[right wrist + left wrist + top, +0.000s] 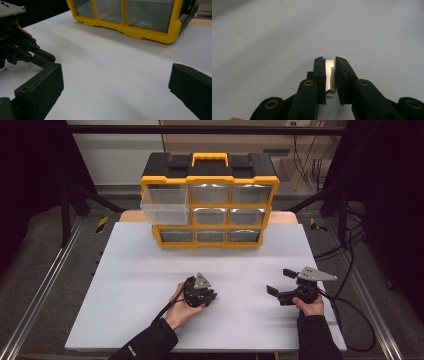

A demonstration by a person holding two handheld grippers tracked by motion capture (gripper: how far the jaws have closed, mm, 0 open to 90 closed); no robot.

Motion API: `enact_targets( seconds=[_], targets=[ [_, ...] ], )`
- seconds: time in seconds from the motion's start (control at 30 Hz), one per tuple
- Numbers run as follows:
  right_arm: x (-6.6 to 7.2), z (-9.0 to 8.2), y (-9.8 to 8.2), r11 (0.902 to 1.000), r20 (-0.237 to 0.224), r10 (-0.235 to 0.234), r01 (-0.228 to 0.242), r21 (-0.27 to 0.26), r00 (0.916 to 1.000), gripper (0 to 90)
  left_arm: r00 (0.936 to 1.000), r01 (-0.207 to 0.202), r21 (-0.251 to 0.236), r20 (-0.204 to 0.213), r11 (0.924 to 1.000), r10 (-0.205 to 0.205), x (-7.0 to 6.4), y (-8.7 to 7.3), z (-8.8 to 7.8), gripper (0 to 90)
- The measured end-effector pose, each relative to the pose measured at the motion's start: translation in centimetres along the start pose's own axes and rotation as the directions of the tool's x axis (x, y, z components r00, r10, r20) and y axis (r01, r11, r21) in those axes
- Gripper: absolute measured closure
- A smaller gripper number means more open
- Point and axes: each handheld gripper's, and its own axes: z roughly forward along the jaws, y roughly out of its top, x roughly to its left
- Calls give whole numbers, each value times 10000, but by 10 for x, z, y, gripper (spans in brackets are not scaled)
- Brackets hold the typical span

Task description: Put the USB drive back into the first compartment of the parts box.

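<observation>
My left gripper [330, 61] points down at the white tabletop [274, 37] and is shut on a small white eraser [330, 75] with printed lettering, held edgewise between the pads. In the high view the left gripper [209, 296] sits near the table's front centre, held by a hand. The right gripper [280, 281] rests to its right, jaws wide apart with nothing between them. The right gripper view looks between the open right gripper [116, 82] jaws over bare table, with the left gripper [25, 50] at the far left.
A yellow and black drawer organiser [210, 205] stands at the back of the table [140, 270]; its top-left clear drawer [165, 206] is pulled out. The organiser's lower front [130, 20] shows in the right gripper view. Cables [350, 310] trail off the right edge.
</observation>
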Motion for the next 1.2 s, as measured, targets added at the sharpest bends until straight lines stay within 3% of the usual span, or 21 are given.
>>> enact_targets(
  seconds=[1.2],
  targets=[
    [0, 0, 0, 10000, 19, -9, 10, -47, 10000, 6, 9999, 20, -590, 130, 9983, -12, 4, 9, -23, 789]
  ],
)
